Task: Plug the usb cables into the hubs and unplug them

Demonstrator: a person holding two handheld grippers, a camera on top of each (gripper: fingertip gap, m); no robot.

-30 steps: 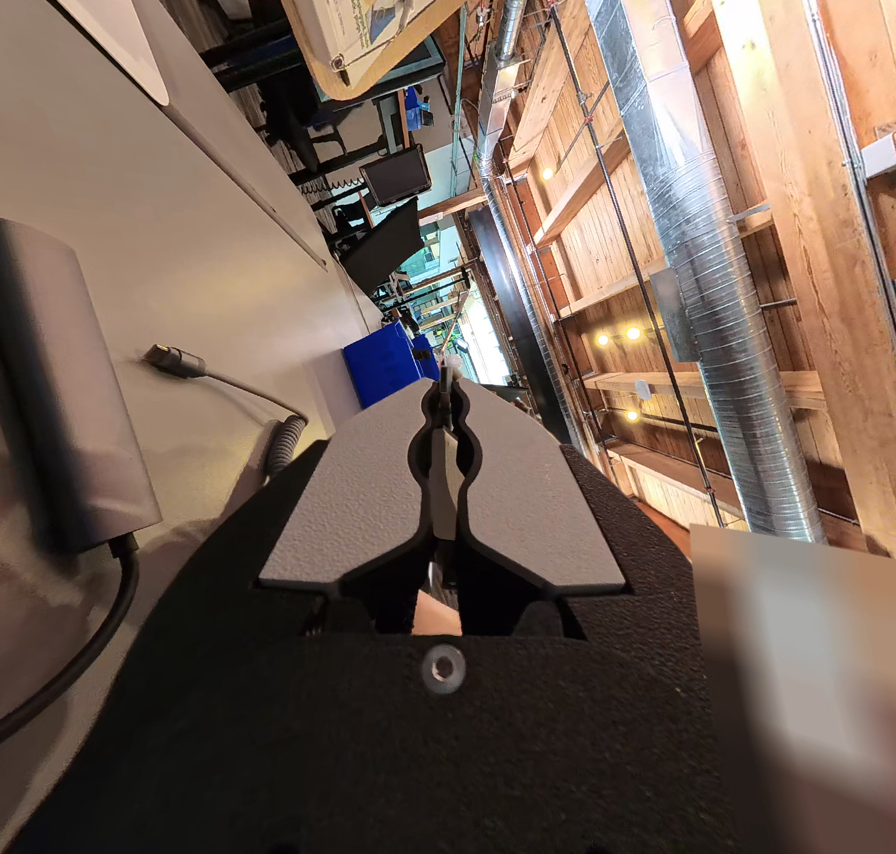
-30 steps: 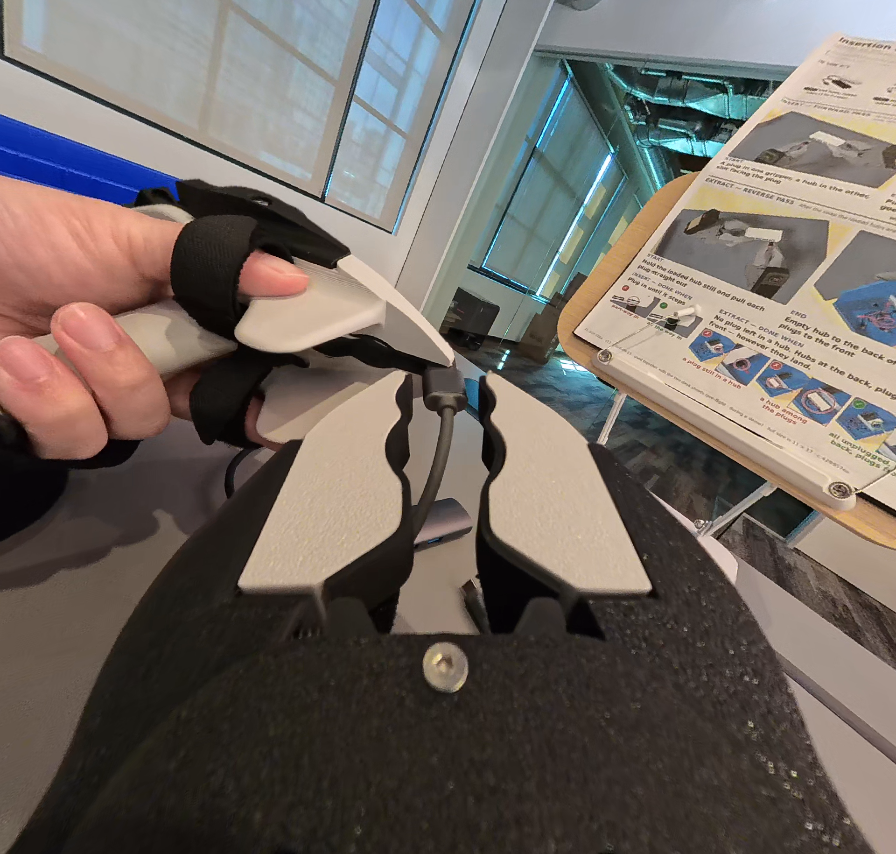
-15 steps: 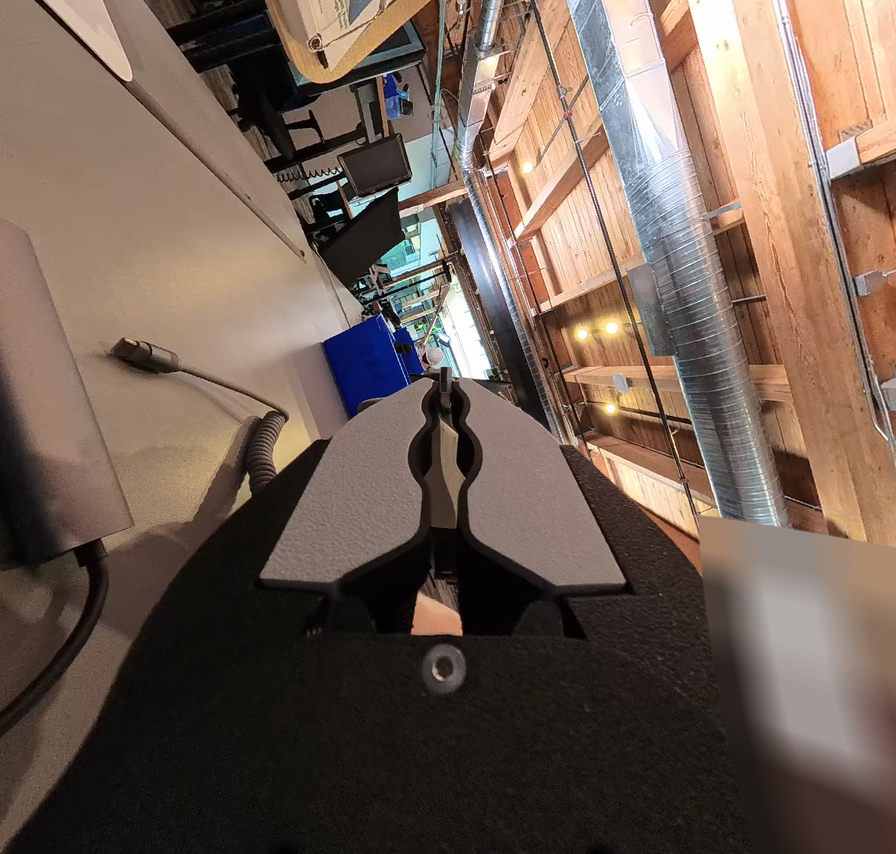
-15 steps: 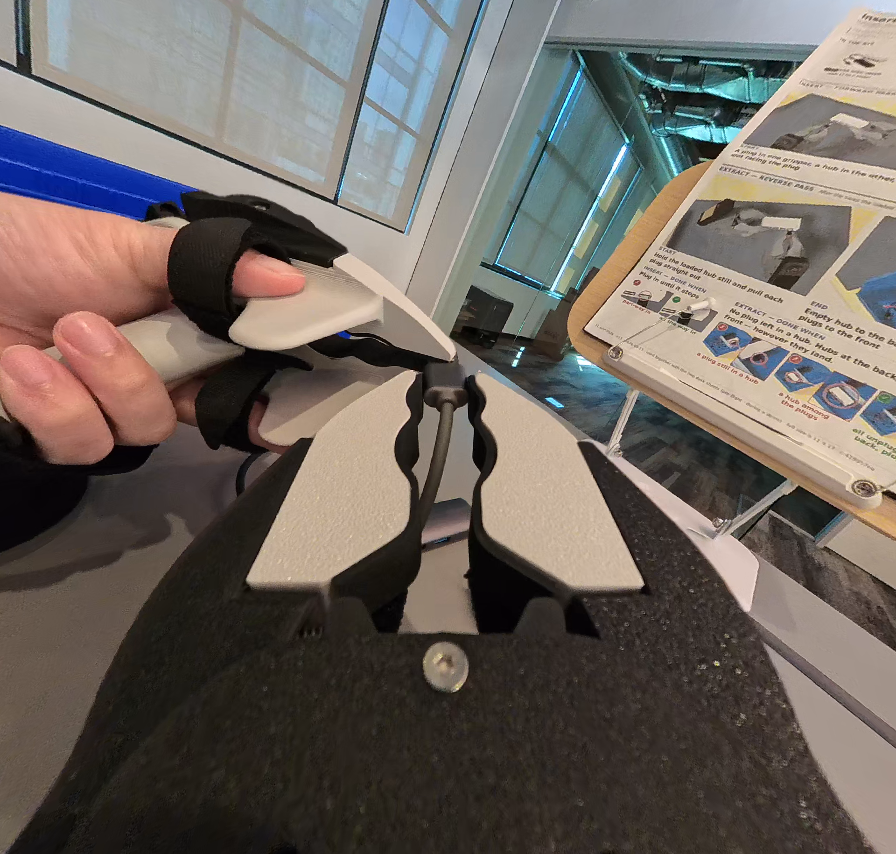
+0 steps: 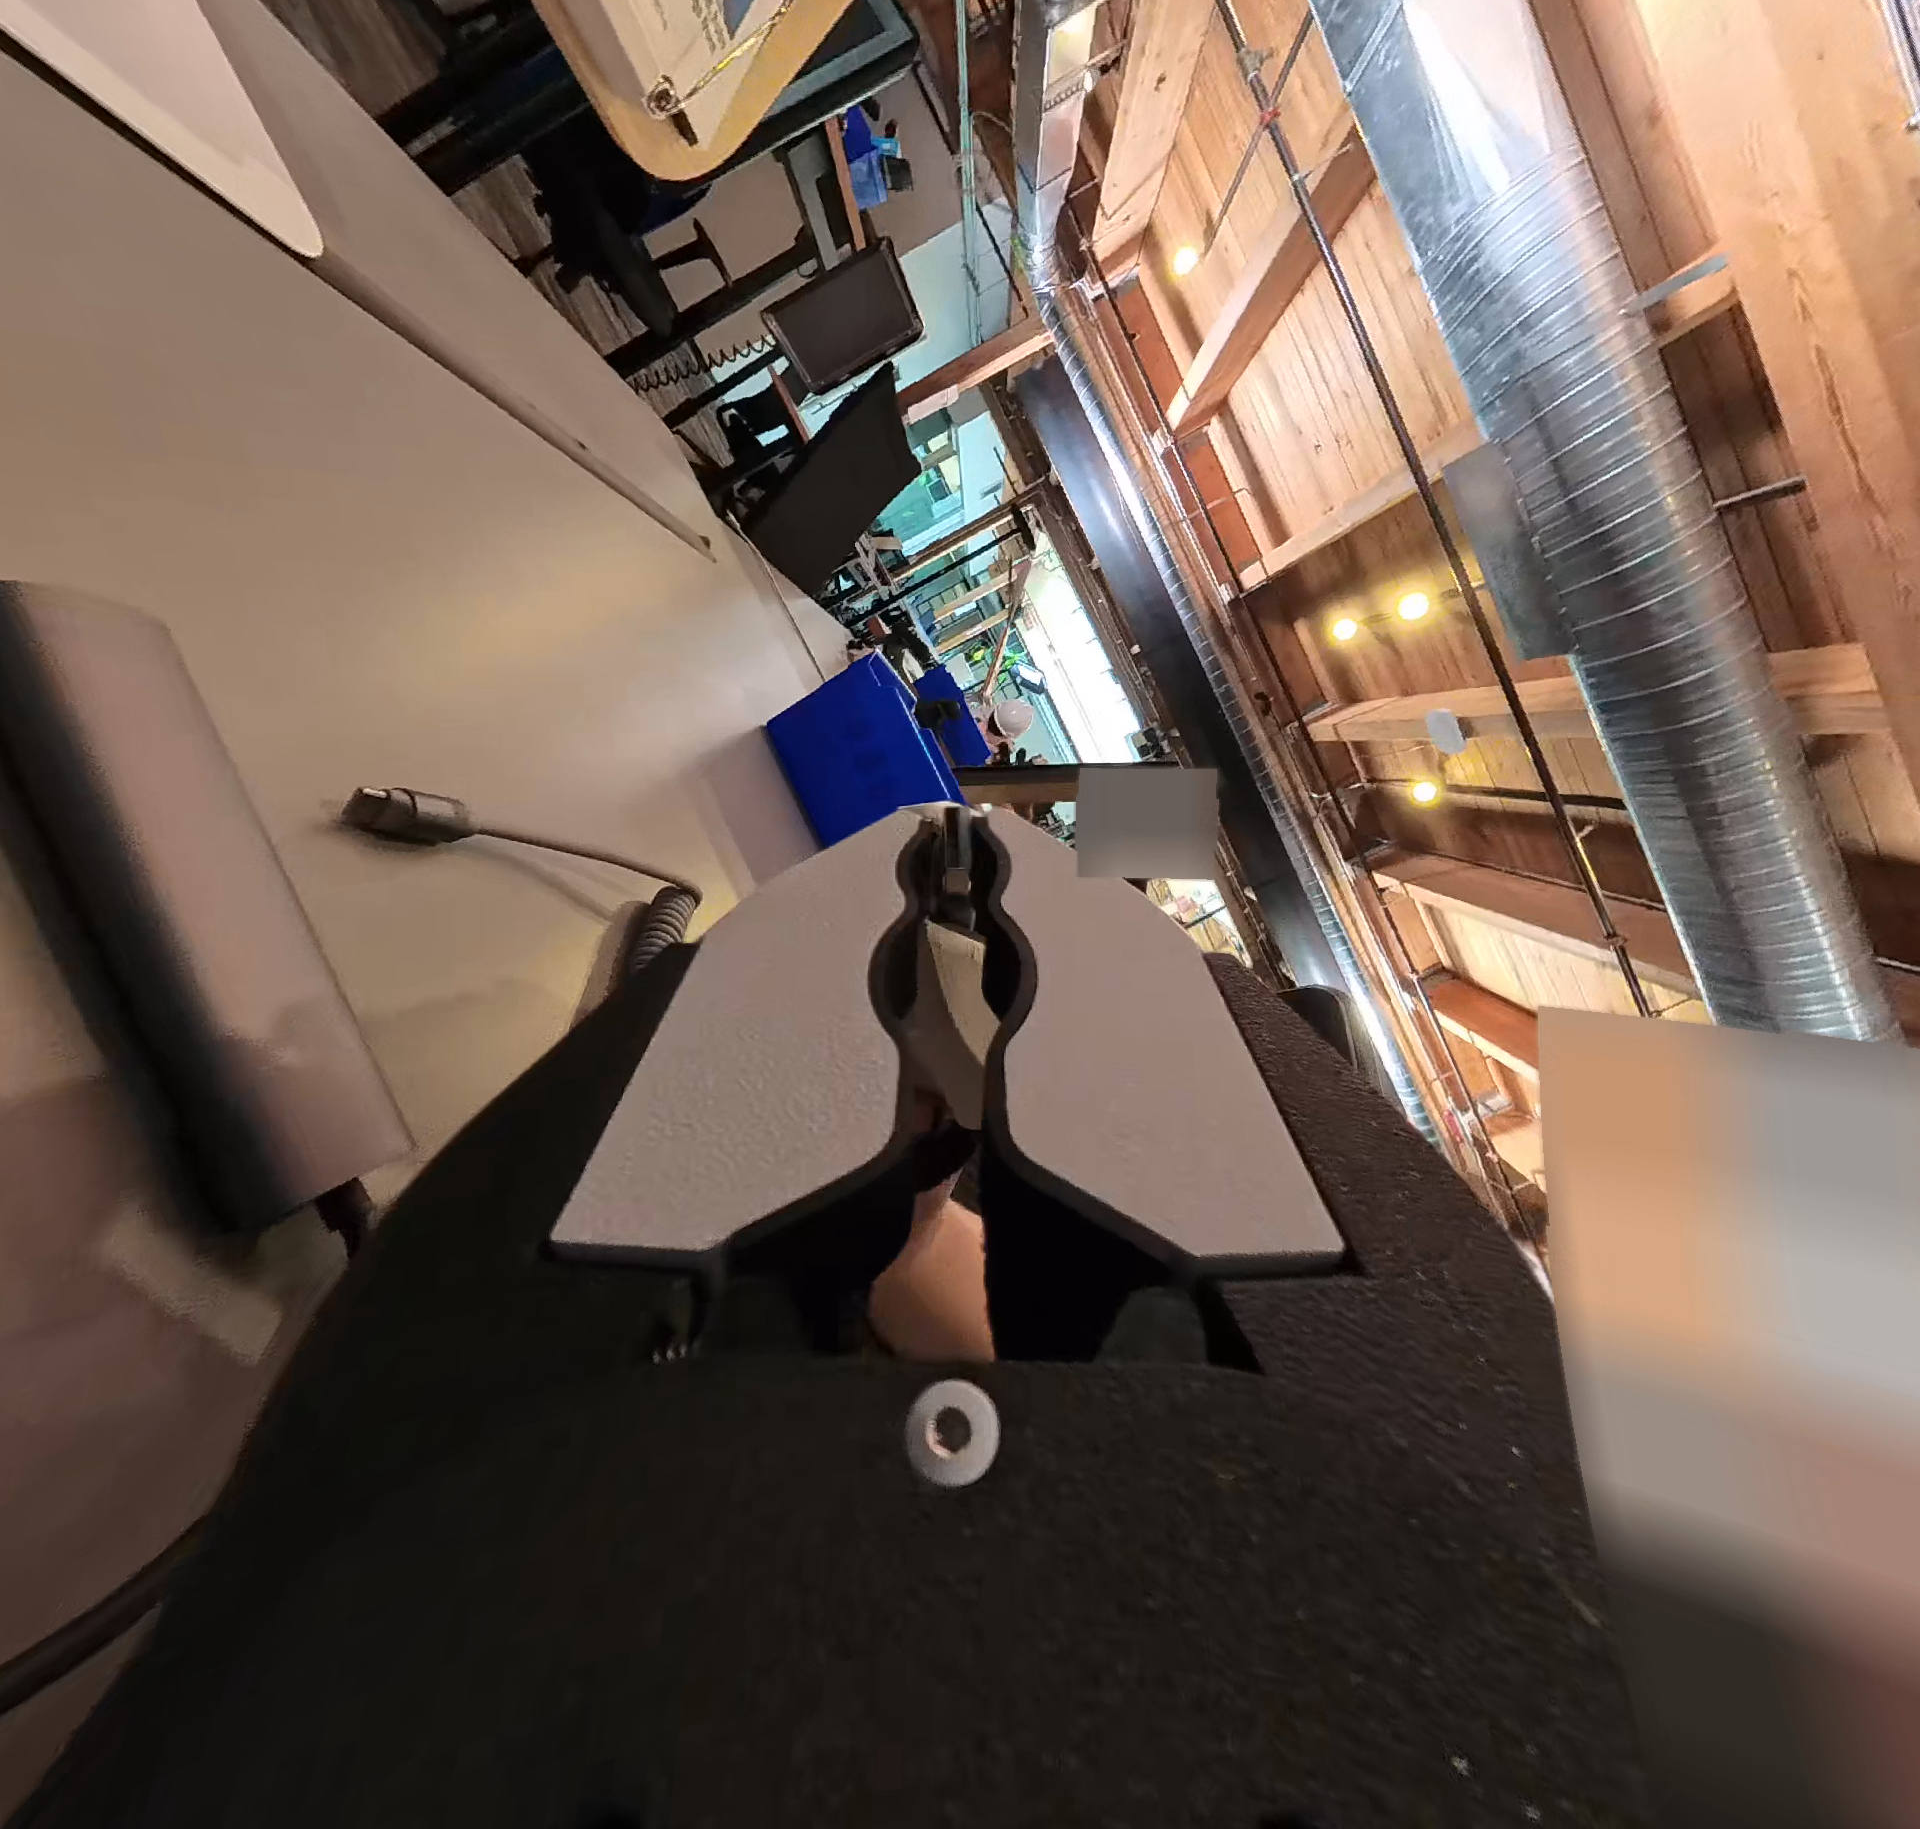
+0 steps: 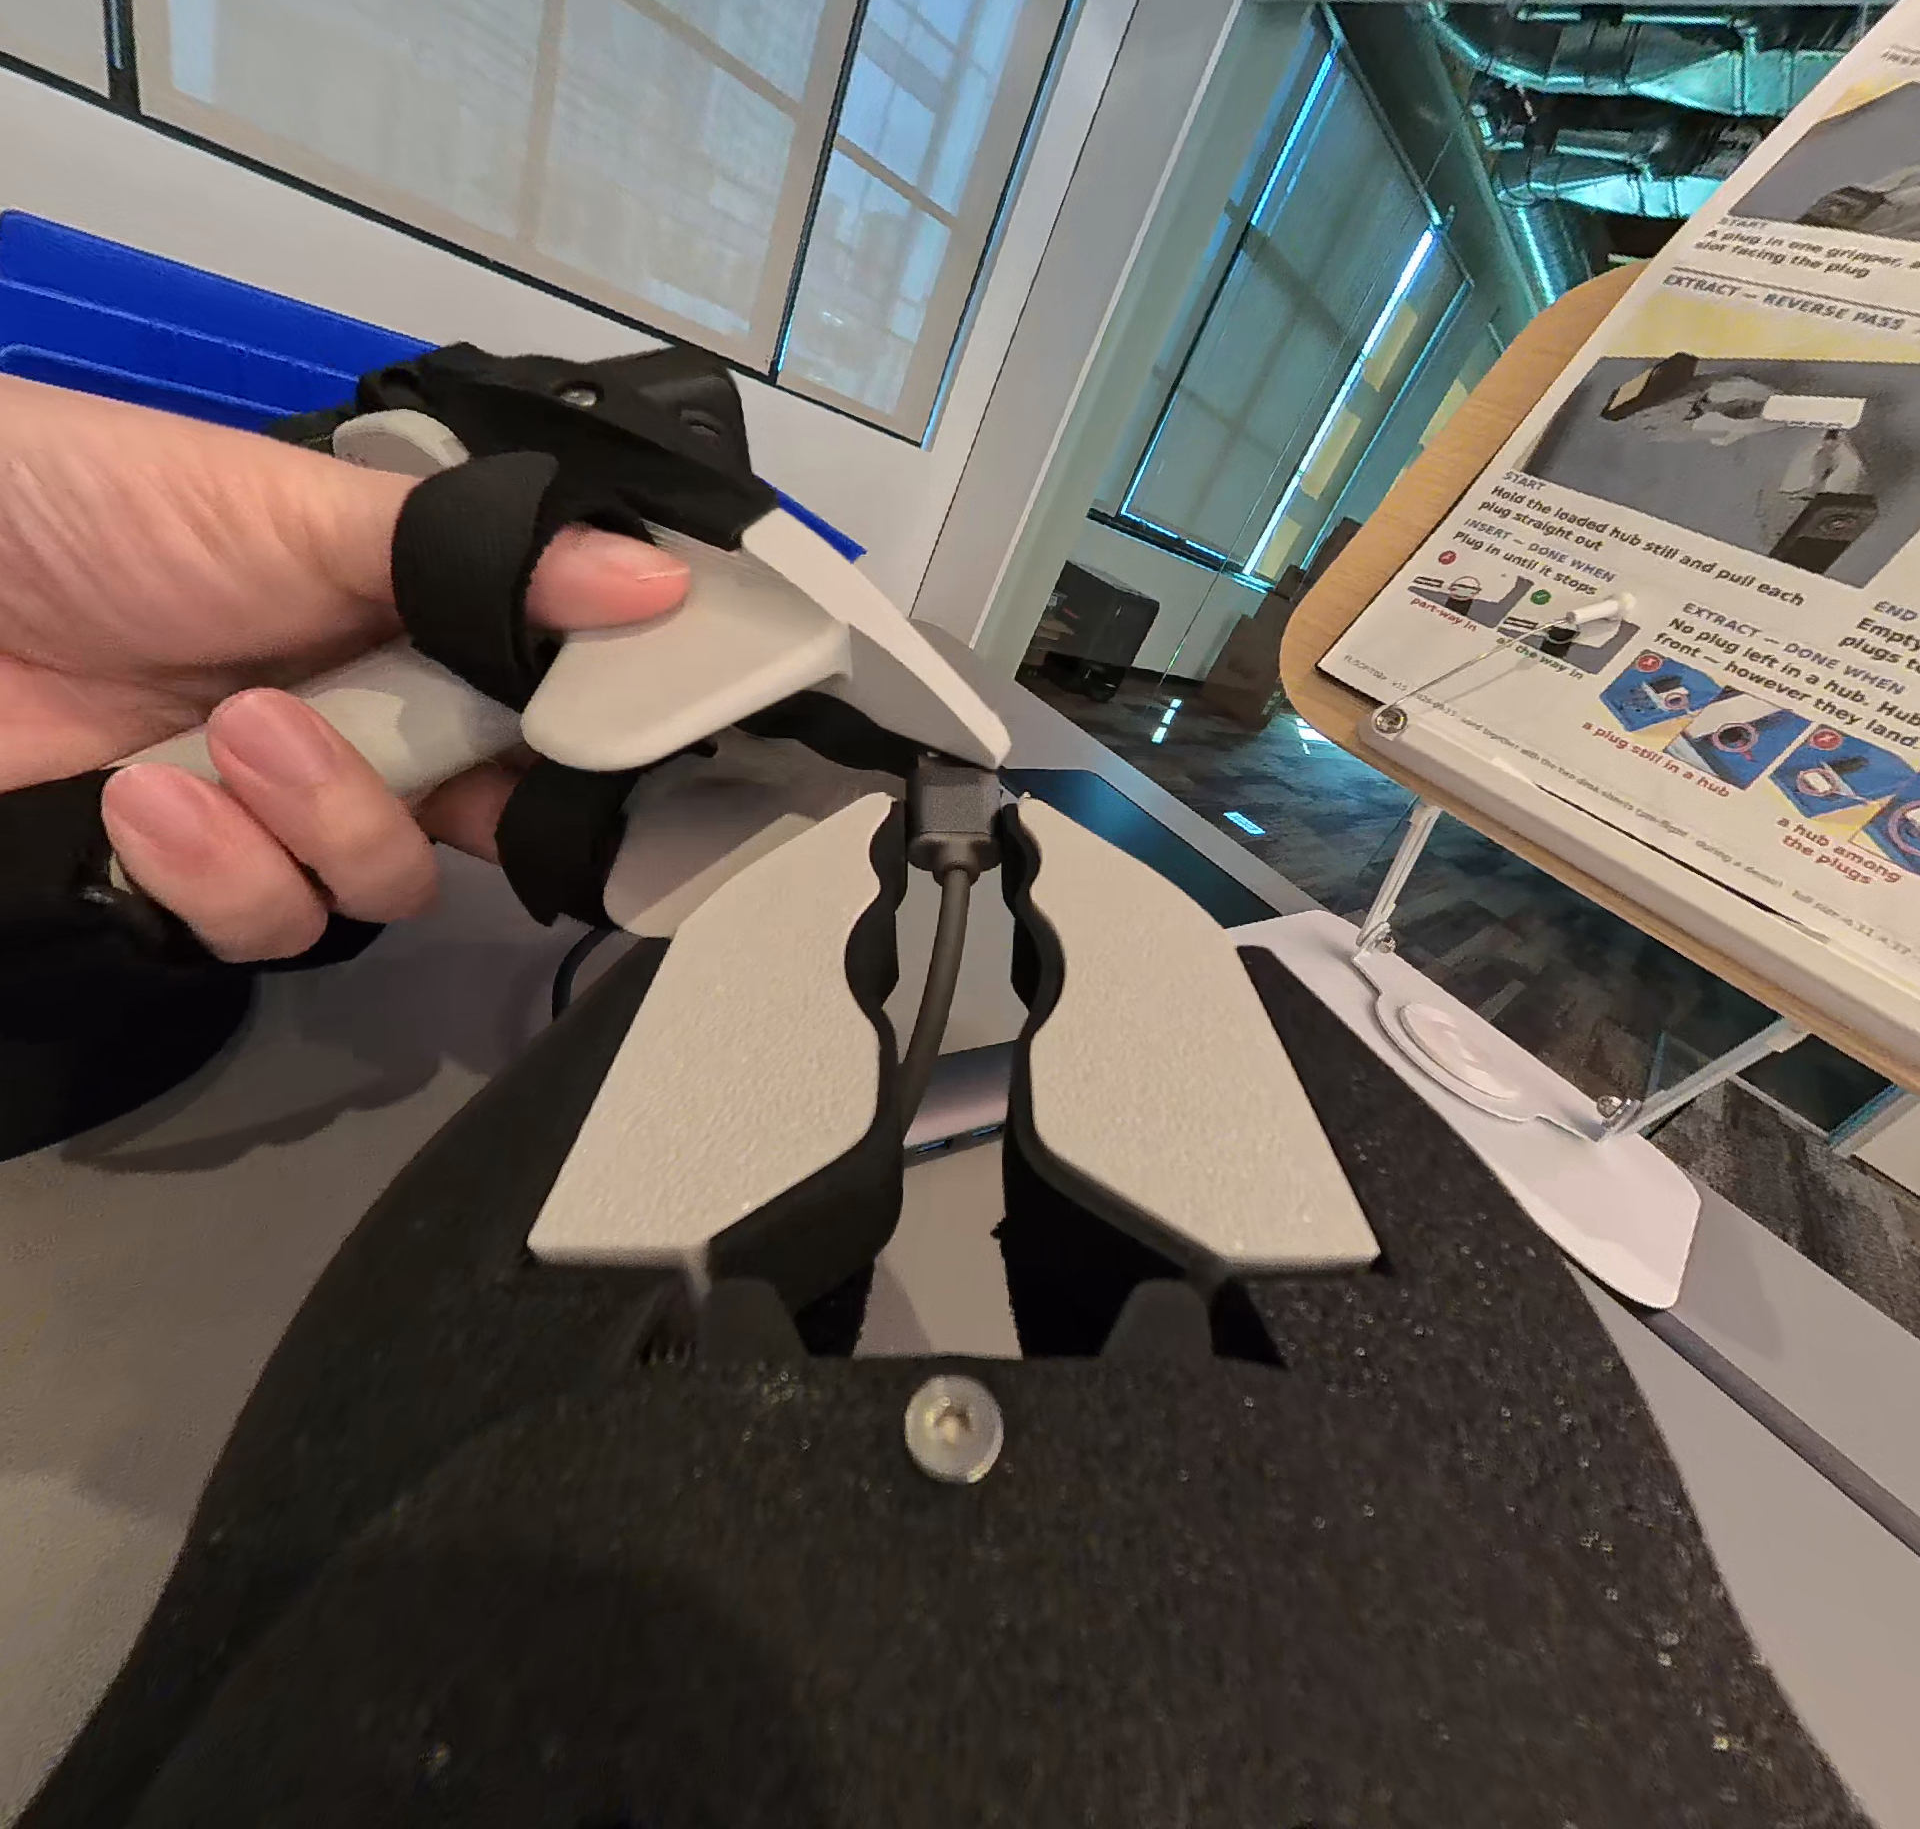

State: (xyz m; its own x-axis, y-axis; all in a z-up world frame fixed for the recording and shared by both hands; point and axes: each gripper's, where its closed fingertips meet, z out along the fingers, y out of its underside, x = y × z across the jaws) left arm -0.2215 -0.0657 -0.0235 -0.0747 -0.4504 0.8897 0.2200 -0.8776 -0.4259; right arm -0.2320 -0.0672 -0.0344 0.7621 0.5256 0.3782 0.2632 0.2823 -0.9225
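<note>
My left gripper [image 5: 954, 829] is shut on a thin grey hub [image 5: 951, 990], seen edge-on between its jaws. In the right wrist view a hand holds that gripper, and its fingers [image 6: 727, 678] point at the plug from the upper left. My right gripper [image 6: 954, 803] is shut on a dark grey USB plug [image 6: 954, 829] whose cable [image 6: 940, 958] runs back between the jaws. The plug's tip meets the left gripper's fingertip; the joint itself is hidden. Another grey hub [image 6: 961, 1104] lies on the table below my right gripper.
A large grey hub [image 5: 156, 896] with a black cable lies close at the left. A loose USB plug [image 5: 405, 813] with a coiled cable [image 5: 665, 922] lies on the grey table [image 5: 416, 532]. An instruction board [image 6: 1662, 532] on a white stand [image 6: 1507, 1104] is at the right. A blue bin [image 5: 852, 761] stands behind.
My right jaws have closed in from a wider gap onto the USB plug. The left wrist view has swung slightly, with its jaws still shut on the hub.
</note>
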